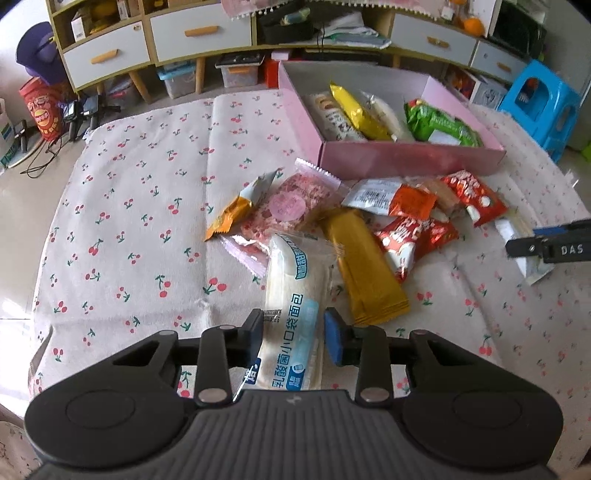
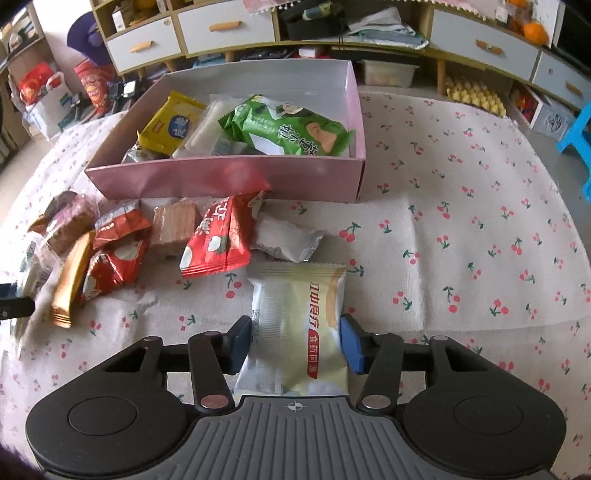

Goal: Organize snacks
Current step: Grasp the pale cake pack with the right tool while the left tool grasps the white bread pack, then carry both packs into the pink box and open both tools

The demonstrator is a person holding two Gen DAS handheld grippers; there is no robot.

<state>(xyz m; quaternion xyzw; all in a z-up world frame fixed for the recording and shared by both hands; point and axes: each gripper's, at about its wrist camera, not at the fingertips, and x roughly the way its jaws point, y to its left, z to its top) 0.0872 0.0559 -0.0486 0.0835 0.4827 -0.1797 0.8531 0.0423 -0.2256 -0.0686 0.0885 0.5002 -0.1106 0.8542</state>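
My left gripper [image 1: 293,334] is shut on a white bread pack with blue print [image 1: 295,280], one pad on each long side. My right gripper [image 2: 295,343] is shut on a pale cream snack pack [image 2: 295,295] that lies on the cloth. Beyond them, loose snacks are heaped together: red packs [image 2: 218,236], a gold bar [image 1: 365,273], a pink pack [image 1: 291,206] and an orange one [image 1: 410,201]. Behind the heap the pink box [image 2: 221,177] holds a green pack [image 2: 291,129], a yellow pack [image 2: 171,123] and others. One finger of my right gripper [image 1: 535,245] shows at the right edge of the left wrist view.
A cherry-print cloth [image 1: 129,221] covers the surface, bare to the left of the heap and to the right of the box [image 2: 480,221]. Past it are a drawer cabinet [image 1: 199,33], storage bins [image 1: 236,72], a red bag [image 1: 42,110] and a blue stool [image 1: 539,99].
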